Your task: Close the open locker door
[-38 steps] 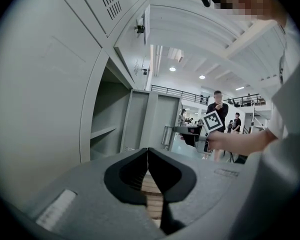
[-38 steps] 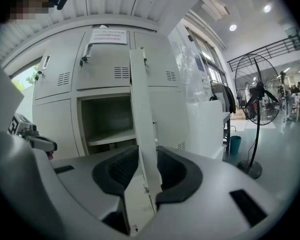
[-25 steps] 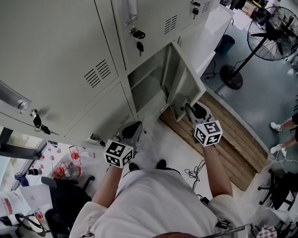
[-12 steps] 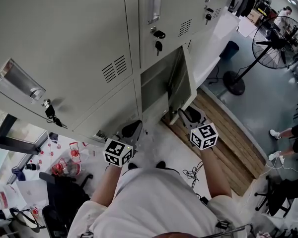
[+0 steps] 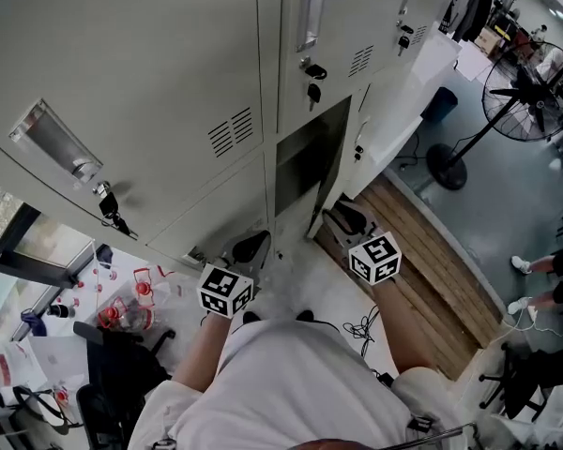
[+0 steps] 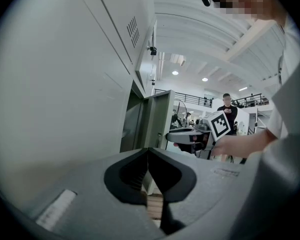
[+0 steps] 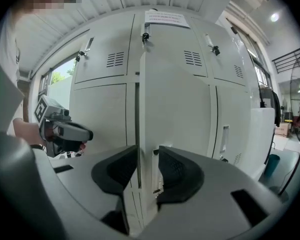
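pale grey metal locker door nearly shut, a narrow dark gap still open

the lower door [image 5: 335,162] stands slightly ajar, its free edge lined up with the gap of the right gripper [image 7: 147,169], whose jaws are spread and press on nothing. the left gripper [image 6: 149,176] hangs low nearby, jaws together, empty. likely left: one final push home.

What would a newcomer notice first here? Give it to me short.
The open locker door low in the grey locker bank, at the head view's centre. The right gripper has its open jaws astride that door's edge, while the left gripper hangs shut beside it. A black floor fan stands at upper right.
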